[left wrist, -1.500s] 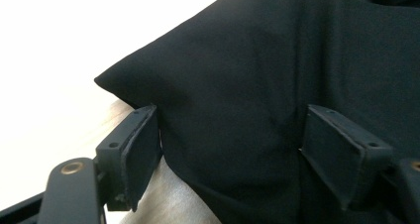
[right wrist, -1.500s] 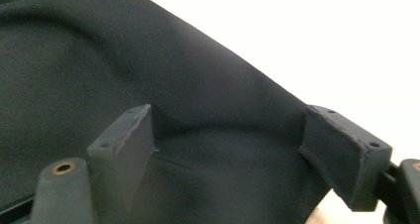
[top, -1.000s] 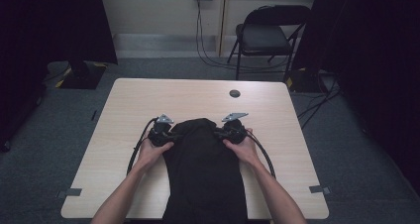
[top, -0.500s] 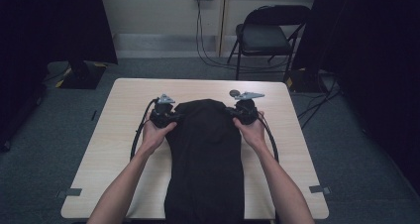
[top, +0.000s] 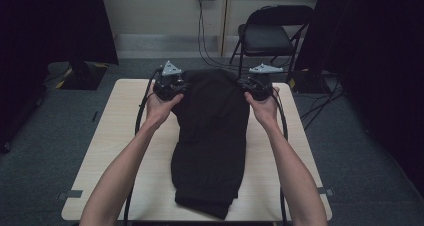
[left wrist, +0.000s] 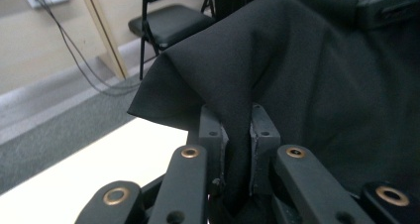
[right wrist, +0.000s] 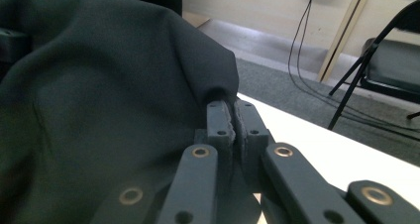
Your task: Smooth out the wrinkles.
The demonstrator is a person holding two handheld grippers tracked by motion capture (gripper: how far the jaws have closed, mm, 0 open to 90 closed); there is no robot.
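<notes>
Black garment occupies the centre of the high view, draped down the table; your left gripper and right gripper grasp its upper corners. Left gripper view: your jaws clamp a fabric fold at lower centre. Right gripper view: jaws pinch cloth at centre.

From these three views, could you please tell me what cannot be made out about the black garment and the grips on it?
- High view: black garment too dark to tell its type or folds.
- High view: its near hem hangs past the table edge.
- Left gripper view: cloth hides the left tongs pad faces.
- Right gripper view: cloth covers the right tongs tips.
</notes>
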